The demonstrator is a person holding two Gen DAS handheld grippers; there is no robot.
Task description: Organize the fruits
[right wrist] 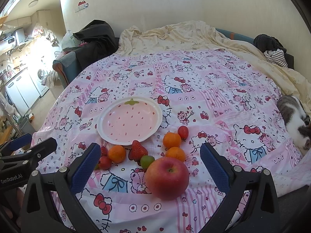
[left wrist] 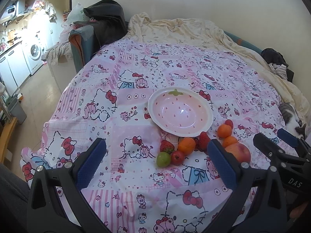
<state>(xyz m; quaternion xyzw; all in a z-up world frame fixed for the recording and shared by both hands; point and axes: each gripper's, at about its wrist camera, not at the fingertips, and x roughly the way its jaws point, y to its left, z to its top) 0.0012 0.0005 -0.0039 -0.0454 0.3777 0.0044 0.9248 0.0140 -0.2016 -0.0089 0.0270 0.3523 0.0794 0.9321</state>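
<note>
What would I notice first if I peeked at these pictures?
Probably the big red apple, sitting closest, right between the open right tongs. Behind it a bunch of small fruits lies beside an empty pink strawberry bowl on the cartoon-cat bedspread. A real cat curls up at the far right edge.

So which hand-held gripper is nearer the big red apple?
Right. The right hand-held gripper is open with the apple lying between its fingers. The left hand-held gripper is open too, with the apple beyond its right finger.
</note>
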